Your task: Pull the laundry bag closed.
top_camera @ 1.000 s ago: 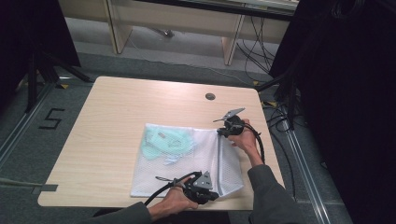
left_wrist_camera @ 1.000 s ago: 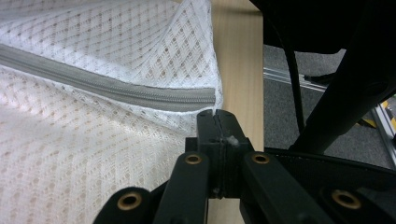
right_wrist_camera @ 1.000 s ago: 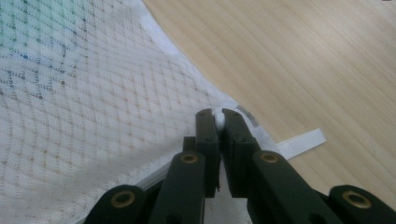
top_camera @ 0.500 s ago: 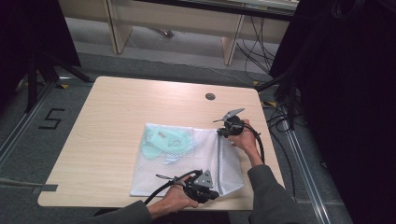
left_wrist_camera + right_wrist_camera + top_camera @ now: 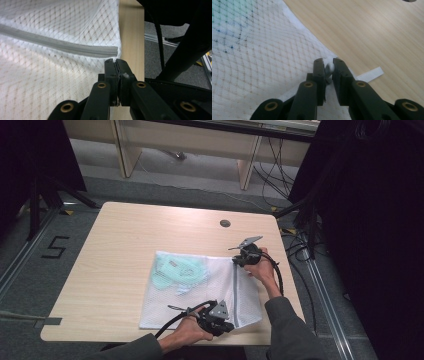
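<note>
On the near right part of the wooden worktop lies a white mesh laundry bag, flat, with a pale green garment showing through its far left half, and both hands are working at its right end. Left gripper sits at the near edge of the bag, beside the near end of the grey zipper that runs near-to-far across the mesh. From the left gripper view, that gripper has its jaws almost pressed together right at the bag's corner, just below the zipper's end; they have just eased apart a touch, and a sliver of white mesh sits between them. Over at the far right corner of the bag, the right gripper is held low against the mesh. In the right gripper view, its jaws stand a narrow gap apart, having just opened slightly, with a small white zipper pull sitting between them; whether the pads press on it I can't quite tell. A white fabric tab pokes out from the bag's edge onto the bare wood beside that gripper. Black cables trail from both grippers towards the person's sleeves at the near edge.
</note>
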Motion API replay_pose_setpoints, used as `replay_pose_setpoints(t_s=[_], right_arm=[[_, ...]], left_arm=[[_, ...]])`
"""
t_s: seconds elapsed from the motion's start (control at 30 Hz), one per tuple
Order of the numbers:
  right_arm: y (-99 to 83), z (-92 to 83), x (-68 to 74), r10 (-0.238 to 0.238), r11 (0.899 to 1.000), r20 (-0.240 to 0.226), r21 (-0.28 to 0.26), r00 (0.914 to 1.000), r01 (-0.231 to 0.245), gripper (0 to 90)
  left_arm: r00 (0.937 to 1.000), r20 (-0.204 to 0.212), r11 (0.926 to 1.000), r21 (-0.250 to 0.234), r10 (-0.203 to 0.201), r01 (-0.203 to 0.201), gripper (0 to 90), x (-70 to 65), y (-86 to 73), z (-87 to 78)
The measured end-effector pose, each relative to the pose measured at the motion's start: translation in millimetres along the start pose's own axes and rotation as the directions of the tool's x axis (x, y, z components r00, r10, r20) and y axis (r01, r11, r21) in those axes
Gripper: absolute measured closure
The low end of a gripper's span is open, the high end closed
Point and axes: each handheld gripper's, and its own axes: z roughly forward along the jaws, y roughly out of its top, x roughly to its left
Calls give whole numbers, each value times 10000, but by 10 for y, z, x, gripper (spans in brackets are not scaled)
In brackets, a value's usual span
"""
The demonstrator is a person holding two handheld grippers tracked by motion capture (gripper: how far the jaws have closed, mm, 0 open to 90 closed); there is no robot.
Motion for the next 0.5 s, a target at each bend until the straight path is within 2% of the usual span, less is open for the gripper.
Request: replay_pose_setpoints(t_s=[0.07,0.17,0.23,0.3,0.33,0.37,0.4,0.43,0.47,0.5], right_arm=[[-7,-10,-4,143,9998,59,121,9999,-144,737],[1,-13,-5,314,9993,42,204,9995,-314,689],[17,-25,-6,215,9995,148,248,9997,-219,629],[18,-11,4,251,9997,222,-24,9994,-251,607],[19,-8,-13,55,10000,292,-81,9996,-53,593],[29,-25,11,496,9988,162,10,9986,-496,574],[29,-29,15,568,9984,194,2,9982,-568,557],[31,-51,13,553,9984,209,112,9983,-555,545],[28,-49,11,458,9987,342,-246,9984,-450,542],[40,-82,16,565,9983,294,-129,9980,-561,536]], left_arm=[[10000,-8,9999,96,40,-40,849,13,-4,3],[9998,-55,9997,147,-196,197,807,12,-3,1],[9992,49,9991,138,-392,391,782,23,6,-7],[9994,67,9993,182,-335,334,757,31,17,-28],[9994,4,9991,224,-350,350,734,31,20,-42],[9994,-35,9991,266,-340,341,714,39,24,-59],[9996,-72,9993,249,-291,292,697,51,31,-78],[9989,-160,9988,207,-439,443,674,53,37,-95],[9985,-197,9986,150,-508,511,641,62,50,-113],[9978,-242,9981,53,-620,622,600,69,59,-127]])
